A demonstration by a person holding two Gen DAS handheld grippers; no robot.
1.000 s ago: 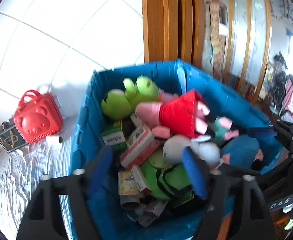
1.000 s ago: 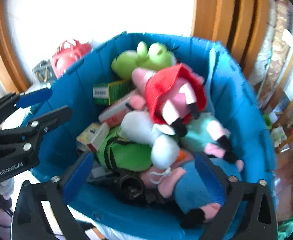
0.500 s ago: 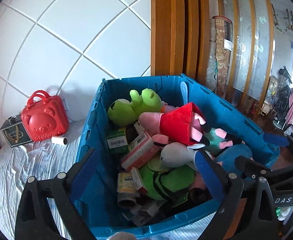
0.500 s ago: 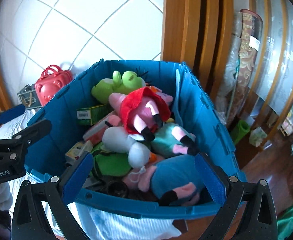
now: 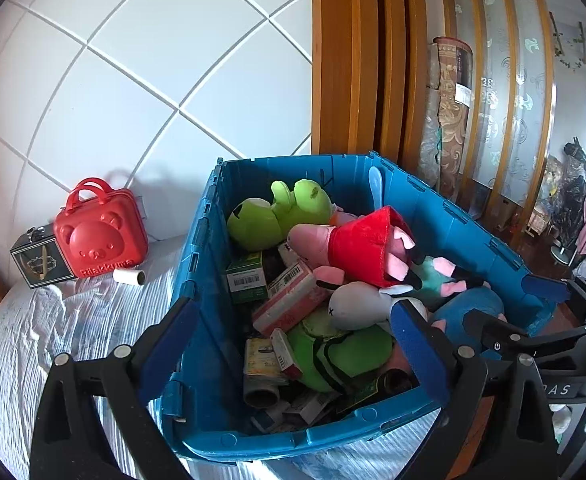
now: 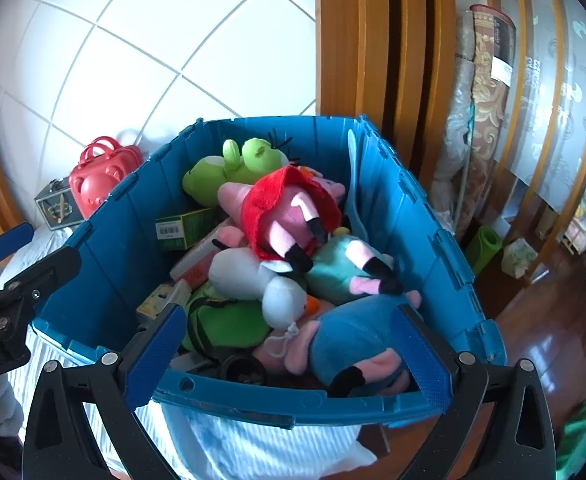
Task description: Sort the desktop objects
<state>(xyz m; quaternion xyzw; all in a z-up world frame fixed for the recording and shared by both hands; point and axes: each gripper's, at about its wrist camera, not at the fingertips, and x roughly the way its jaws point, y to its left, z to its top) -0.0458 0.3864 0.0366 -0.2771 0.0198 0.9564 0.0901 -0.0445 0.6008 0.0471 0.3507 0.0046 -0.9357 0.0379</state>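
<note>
My left gripper (image 5: 293, 344) is spread wide and empty, tilted downward. My right gripper (image 6: 289, 344) sits at its three o'clock, equally wide, empty, pitched down.

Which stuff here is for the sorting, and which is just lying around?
For the sorting:
blue bin
green frog plush
pig plush in red dress
green box

Lying about:
red bear case
rolled rug

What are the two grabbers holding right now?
Nothing. The left gripper and right gripper are both open and empty, in front of the blue bin of toys.
</note>
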